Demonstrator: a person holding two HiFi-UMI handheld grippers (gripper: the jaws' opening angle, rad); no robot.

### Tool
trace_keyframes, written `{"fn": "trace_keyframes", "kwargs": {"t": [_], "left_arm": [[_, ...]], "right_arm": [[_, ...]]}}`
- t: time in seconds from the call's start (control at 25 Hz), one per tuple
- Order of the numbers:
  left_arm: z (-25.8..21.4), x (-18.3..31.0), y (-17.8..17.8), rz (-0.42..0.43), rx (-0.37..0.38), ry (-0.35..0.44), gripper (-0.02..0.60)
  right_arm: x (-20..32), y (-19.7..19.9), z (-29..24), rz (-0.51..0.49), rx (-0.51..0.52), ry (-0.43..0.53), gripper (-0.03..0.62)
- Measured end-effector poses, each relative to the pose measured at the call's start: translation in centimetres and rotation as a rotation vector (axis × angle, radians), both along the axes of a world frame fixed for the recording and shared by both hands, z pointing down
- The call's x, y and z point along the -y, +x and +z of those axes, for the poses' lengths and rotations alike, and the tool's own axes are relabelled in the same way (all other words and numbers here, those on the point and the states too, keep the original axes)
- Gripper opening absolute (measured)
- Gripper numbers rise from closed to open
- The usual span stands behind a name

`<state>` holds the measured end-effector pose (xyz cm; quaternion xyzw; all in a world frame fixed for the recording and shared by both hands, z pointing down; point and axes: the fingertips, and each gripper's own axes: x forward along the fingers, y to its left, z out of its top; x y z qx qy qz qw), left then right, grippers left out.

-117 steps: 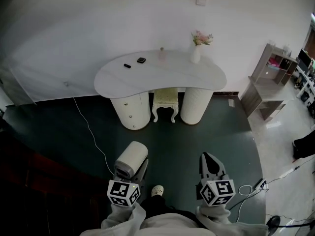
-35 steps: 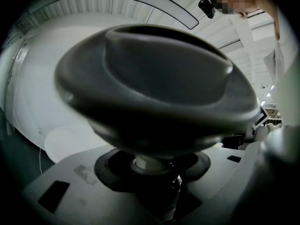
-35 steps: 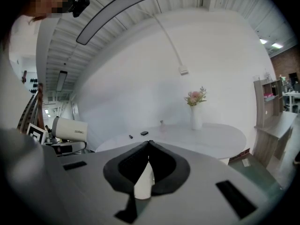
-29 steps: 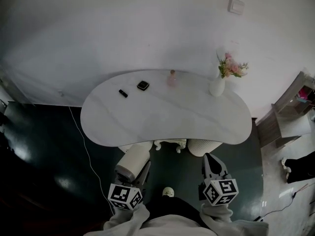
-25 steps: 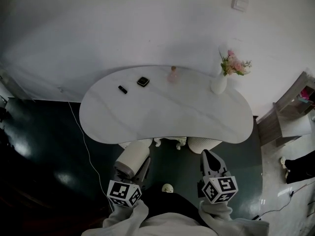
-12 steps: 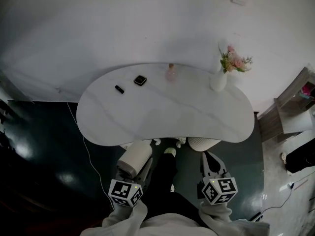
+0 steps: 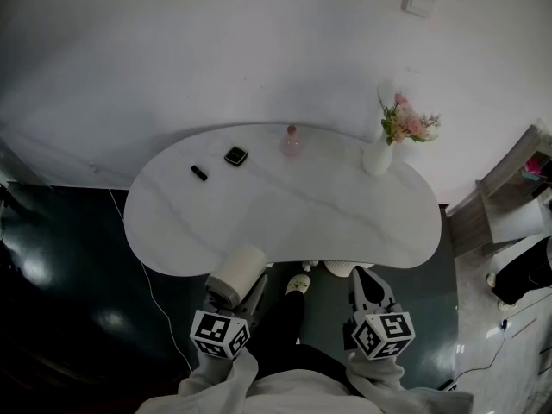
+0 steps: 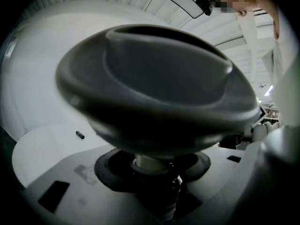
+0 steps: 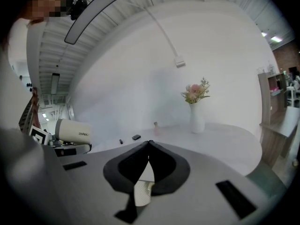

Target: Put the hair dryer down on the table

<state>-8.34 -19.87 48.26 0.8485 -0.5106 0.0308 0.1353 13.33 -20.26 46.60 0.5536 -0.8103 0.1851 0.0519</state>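
At the far left of the head view, a thin white cable [image 7: 148, 270] is trailing over the dark floor [image 7: 69, 317]. At about 3 o'clock from it, the left gripper [image 7: 246, 300] is clenching the hair dryer [image 7: 235, 274]. The dryer's pale barrel is sitting at 12 o'clock from the marker cube [image 7: 219, 333] and overlapping the near rim of the white table [image 7: 345, 231]. It is being held up rather than lying on the table. In the left gripper view the dryer's dark rear end [image 8: 150, 88] is filling the frame, with its pale stem running down between the grey fingers [image 8: 56, 172], which are grasping it.

On the table's far side, from left to right, a small black stick [image 7: 199, 172], a black square item [image 7: 235, 155], a pink bottle [image 7: 291, 141] and a white vase [image 7: 377, 157] of pink flowers [image 7: 410, 123] are standing well apart from the dryer, between 11 and 2 o'clock from it.

Further right, at 3 o'clock from the dryer, the right gripper [image 7: 366, 279] is hovering off the table's near edge. Its fingers [image 9: 187, 182] are pressing together with nothing between them. In its own view the dryer is showing at 9 o'clock. A wooden shelf unit [image 7: 509, 205] is standing at the right edge.
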Motion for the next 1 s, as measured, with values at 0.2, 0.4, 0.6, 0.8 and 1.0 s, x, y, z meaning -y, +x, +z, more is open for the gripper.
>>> {"fn": "trace_keyframes", "kwargs": {"t": [0.2, 0.4, 0.6, 0.8, 1.0], "left_arm": [[-1.1, 4.3, 0.6, 0.010, -0.003, 0.015, 0.222], [-1.8, 8.3, 0.6, 0.023, 0.003, 0.015, 0.222], [-2.1, 11.8, 0.9, 0.035, 0.002, 0.004, 0.222], [-1.8, 15.0, 1.3, 0.046, 0.006, -0.009, 0.222], [-1.5, 17.7, 1.7, 0.063, 0.024, -0.018, 0.222]], "right_arm": [[4.2, 0.3, -1.2, 0.007, 0.003, 0.020, 0.049], [7.8, 0.1, -2.0, 0.007, 0.006, 0.023, 0.050], [11.0, 0.7, -2.7, 0.027, 0.005, 0.022, 0.049], [13.9, 1.0, -2.6, 0.036, 0.007, 0.020, 0.049], [16.3, 1.5, -2.6, 0.046, 0.003, 0.015, 0.049]]}}
